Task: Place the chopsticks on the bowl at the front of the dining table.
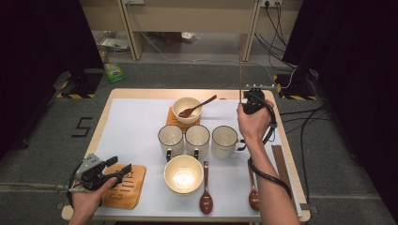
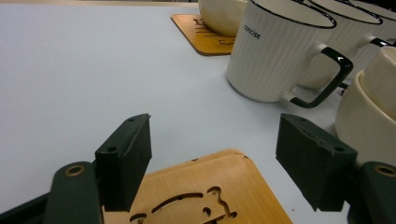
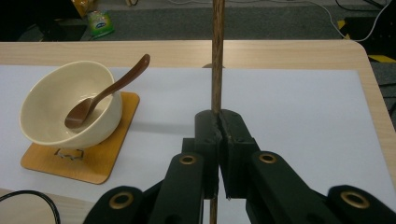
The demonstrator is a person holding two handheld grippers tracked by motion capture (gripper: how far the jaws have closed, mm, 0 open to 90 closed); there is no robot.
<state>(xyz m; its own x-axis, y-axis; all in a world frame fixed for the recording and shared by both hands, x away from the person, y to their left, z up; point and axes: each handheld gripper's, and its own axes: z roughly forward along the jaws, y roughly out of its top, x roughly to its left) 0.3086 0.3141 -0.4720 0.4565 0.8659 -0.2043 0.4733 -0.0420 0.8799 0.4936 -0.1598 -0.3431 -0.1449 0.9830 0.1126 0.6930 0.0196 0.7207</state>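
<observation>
Right claw [image 3: 218,122]: jaws pressed together on a thin wooden stick [image 3: 217,51], likely a chopstick; held upright, the stick runs up past the far edge of the tabletop [image 3: 289,53] and also pokes out below the jaws.
Right claw, high view: seen at [image 1: 253,101], raised over the far right part of the white mat [image 1: 131,126], right hand [image 1: 253,123] wrapped around its body; stick [image 1: 240,70] stands vertical above it.
Left claw [image 2: 212,158]: jaws wide apart, nothing between the pads; hovers over the corner of a wooden coaster [image 2: 219,191] with a cut-out figure.
Left claw, high view: seen at [image 1: 112,169], near left of tabletop, over the near coaster [image 1: 126,187], left hand [image 1: 89,194] behind it.
Far bowl [image 3: 70,107]: cream, sits on a second coaster [image 3: 100,154], brown spoon [image 3: 105,95] leaning inside, handle over the rim; well left of the held stick.
Mugs: three cream mugs in a row mid-mat, left [image 1: 170,139], middle [image 1: 197,139], right [image 1: 224,140].
Near bowl [image 1: 183,174]: cream, in front of the mugs.
Spoons on mat: one [image 1: 205,190] just right of the near bowl, another [image 1: 253,194] partly under the right forearm.
Chopstick bundle [image 1: 279,164]: lies at the right edge of the mat.
</observation>
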